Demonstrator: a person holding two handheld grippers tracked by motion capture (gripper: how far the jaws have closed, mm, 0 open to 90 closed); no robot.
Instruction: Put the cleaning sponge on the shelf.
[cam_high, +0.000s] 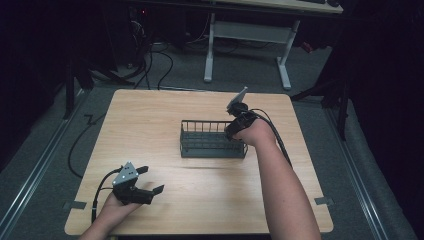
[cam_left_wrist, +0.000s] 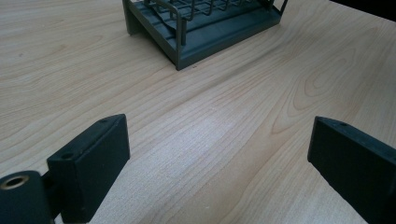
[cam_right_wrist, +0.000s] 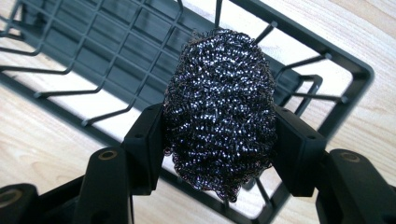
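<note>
Currently your right gripper (cam_right_wrist: 219, 140) clamps its fingers on the steel scourer (cam_right_wrist: 219, 107) directly above the wire rack (cam_right_wrist: 327, 60), ready to deposit it. Your left gripper (cam_left_wrist: 219, 158), fingers apart, idles over the table (cam_left_wrist: 224, 116).

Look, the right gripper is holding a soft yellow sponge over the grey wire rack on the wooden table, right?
Not quite. The right gripper holds a dark shiny steel-wool scrubbing ball, not a yellow sponge; the right gripper view shows it squeezed between the black jaws. It is indeed over the grey wire rack on the light wooden table.
</note>
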